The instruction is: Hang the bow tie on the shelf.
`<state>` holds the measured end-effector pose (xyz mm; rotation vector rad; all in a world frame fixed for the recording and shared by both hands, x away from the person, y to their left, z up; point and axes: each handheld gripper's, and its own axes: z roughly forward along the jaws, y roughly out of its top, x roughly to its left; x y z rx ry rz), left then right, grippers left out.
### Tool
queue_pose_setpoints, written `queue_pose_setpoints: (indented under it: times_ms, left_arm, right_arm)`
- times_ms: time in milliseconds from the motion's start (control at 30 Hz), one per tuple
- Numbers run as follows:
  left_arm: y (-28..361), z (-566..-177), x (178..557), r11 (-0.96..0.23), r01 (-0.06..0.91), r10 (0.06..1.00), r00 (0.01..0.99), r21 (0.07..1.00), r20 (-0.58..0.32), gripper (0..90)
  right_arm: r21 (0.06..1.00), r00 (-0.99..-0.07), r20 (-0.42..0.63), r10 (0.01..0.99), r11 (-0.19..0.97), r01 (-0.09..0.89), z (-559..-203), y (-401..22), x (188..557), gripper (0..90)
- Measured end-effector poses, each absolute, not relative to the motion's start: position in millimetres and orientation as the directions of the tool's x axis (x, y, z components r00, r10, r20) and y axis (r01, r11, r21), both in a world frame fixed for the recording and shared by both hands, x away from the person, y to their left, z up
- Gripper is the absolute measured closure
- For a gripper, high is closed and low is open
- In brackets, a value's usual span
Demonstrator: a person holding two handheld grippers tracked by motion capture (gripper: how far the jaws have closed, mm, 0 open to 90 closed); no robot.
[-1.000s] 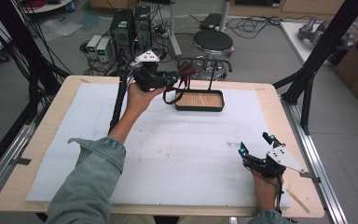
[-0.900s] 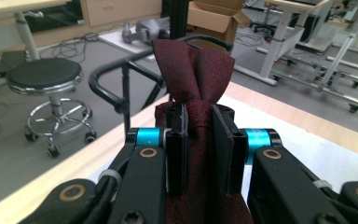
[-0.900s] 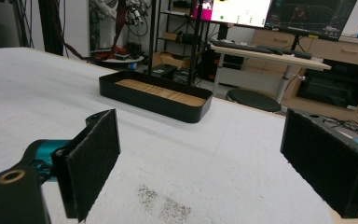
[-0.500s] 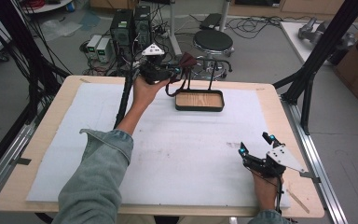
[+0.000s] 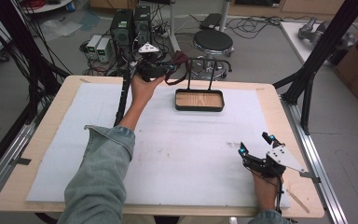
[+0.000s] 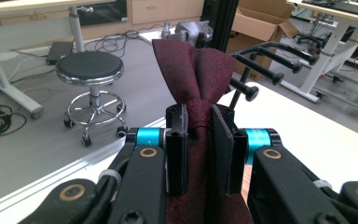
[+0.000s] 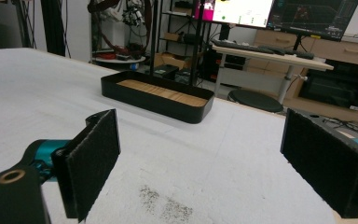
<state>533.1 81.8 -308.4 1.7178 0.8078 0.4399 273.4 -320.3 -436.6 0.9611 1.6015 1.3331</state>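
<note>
A dark red necktie (image 6: 193, 70) is pinched between the jaws of my left gripper (image 6: 199, 126), its folded end standing up past the fingertips. In the high view the left gripper (image 5: 168, 69) is raised at the far edge of the table, just left of the rack, and the necktie (image 5: 181, 59) loops off toward it. The black rack (image 5: 209, 63) with several pegs rises from a black tray with a wooden floor (image 5: 199, 107). The pegs (image 6: 270, 60) lie close to the right of the tie. My right gripper (image 5: 254, 143) rests open near the front right, holding nothing.
A white foam mat (image 5: 168, 149) covers the table. The black tray (image 7: 158, 95) lies ahead of the right gripper's wide-apart pads (image 7: 93, 158). Beyond the far edge stand a round stool (image 5: 213, 41) and computer boxes (image 5: 130, 23). Black frame posts (image 5: 317, 56) flank the table.
The left hand has carried the necktie farther away and higher, up to the rack's left side. The right gripper has stayed put.
</note>
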Motion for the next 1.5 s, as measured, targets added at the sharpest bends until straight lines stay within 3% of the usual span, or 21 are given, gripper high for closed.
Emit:
queue_pose_setpoints:
  times_ms: [1500]
  left_arm:
    - [88.2, -322.5, 538.1, -0.152, 0.311, 0.720, 0.685, 0.938, -0.110, 64.3]
  right_arm:
    - [0.989, -0.372, -0.110, 0.922, 0.140, 0.056, -436.8, -320.6, 273.8, 10.8]
